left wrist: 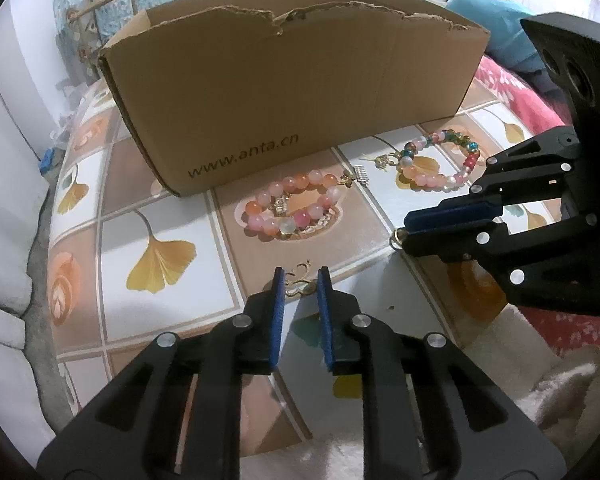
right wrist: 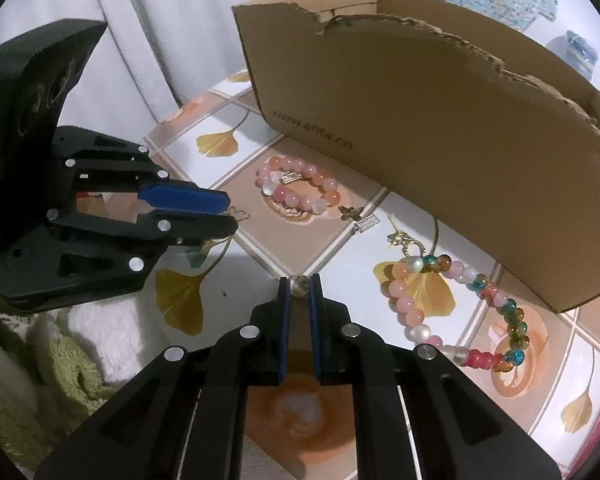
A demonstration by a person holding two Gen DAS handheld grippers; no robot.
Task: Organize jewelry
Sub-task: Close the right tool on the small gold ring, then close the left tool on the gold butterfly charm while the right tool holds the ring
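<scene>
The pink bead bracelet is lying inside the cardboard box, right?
Not inside. The left wrist view shows the pink bead bracelet lying on the table in front of the cardboard box, outside it.

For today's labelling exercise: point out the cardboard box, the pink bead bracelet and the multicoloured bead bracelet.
cardboard box (left wrist: 292, 92), left wrist view, front wall.
pink bead bracelet (left wrist: 300, 179), left wrist view, far beads.
multicoloured bead bracelet (right wrist: 514, 318), right wrist view, green and blue beads.

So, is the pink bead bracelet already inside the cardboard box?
No, the pink bead bracelet lies on the tablecloth in front of the cardboard box.
</scene>
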